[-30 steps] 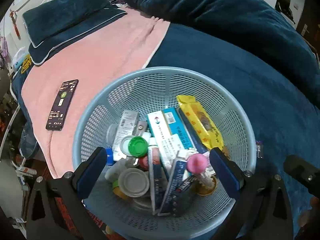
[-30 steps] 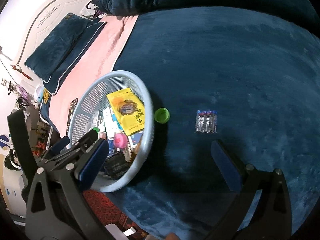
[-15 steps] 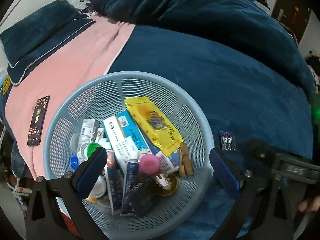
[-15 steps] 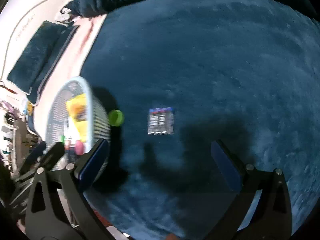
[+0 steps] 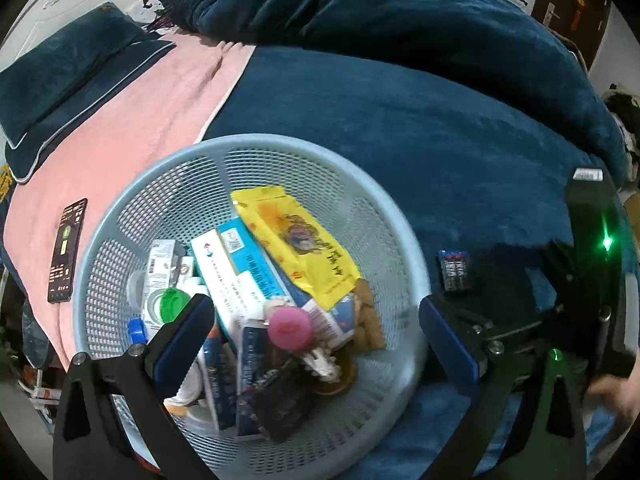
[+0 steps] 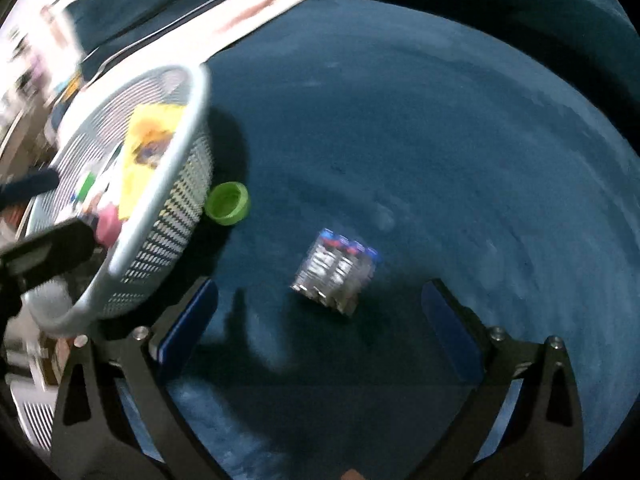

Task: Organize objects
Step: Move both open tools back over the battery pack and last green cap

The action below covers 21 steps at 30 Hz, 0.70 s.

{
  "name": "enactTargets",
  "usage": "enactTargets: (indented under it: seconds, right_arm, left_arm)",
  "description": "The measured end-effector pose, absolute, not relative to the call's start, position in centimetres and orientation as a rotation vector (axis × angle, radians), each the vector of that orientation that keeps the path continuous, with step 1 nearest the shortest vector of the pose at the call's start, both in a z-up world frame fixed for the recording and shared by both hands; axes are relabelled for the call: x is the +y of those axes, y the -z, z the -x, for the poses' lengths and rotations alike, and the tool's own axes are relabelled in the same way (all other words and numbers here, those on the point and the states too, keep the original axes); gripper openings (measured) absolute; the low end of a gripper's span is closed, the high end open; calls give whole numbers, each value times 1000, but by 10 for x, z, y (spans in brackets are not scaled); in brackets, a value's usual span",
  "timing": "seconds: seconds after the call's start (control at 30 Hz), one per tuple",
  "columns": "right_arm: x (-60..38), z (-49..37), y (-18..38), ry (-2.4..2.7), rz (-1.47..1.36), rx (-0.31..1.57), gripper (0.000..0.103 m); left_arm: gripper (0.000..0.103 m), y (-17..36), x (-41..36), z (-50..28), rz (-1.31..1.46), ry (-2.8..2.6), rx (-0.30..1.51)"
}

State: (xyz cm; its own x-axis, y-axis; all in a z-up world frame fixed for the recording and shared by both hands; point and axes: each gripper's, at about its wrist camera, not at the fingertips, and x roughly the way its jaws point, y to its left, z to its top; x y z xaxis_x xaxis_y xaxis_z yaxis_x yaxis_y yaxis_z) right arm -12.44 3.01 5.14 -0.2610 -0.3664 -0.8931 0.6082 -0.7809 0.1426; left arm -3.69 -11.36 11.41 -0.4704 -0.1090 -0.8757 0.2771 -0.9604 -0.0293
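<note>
A shrink-wrapped pack of batteries [image 6: 335, 273] lies on the dark blue bedspread [image 6: 420, 128], near a green bottle cap [image 6: 227, 203] that sits just beside the pale blue mesh basket [image 5: 384, 216]. The right gripper [image 6: 320, 322] hovers over the pack, jaws wide. The left gripper [image 5: 314, 330] hangs over the crowded basket, jaws wide and empty.

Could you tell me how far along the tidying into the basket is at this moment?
Mostly done: the basket already holds boxes, a yellow packet and bottles. In hand: nothing; the right gripper is open above the battery pack, and the left gripper is open over the basket. Left: the batteries and the green cap lie on the blanket.
</note>
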Motion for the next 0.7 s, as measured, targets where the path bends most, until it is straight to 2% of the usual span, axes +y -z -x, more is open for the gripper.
enactTargets:
  seconds: [0.1, 0.13, 0.3, 0.37, 0.5, 0.6, 0.63, 0.67, 0.7]
  right_arm:
    - [23, 130, -51, 1976, -1284, 353, 97]
    - [21, 132, -51, 1947, -1270, 365, 92]
    - [6, 135, -39, 1797, -1195, 497, 88]
    - [0, 140, -34, 1763, -1167, 518, 79]
    - [-15, 141, -32, 1695, -1101, 544, 73]
    - [-23, 138, -31, 1654, -1064, 592, 53]
    - [-26, 138, -31, 1642, -1060, 601, 37]
    - [-27, 138, -31, 1641, -1053, 594, 30]
    - [-25, 138, -33, 1643, -1052, 580, 30]
  left_arm:
    - [102, -113, -121, 35, -1467, 2488, 264]
    - [102, -113, -124, 36, -1466, 2485, 267]
    - [102, -112, -127, 41, -1455, 2482, 269]
    - [102, -111, -126, 43, -1452, 2484, 260]
    - [102, -107, -125, 47, -1467, 2480, 252]
    - [102, -105, -125, 47, -1474, 2470, 243]
    - [102, -105, -125, 48, -1476, 2467, 243]
    - [102, -104, -125, 48, -1481, 2463, 245]
    - [102, -104, -124, 48, -1483, 2462, 246]
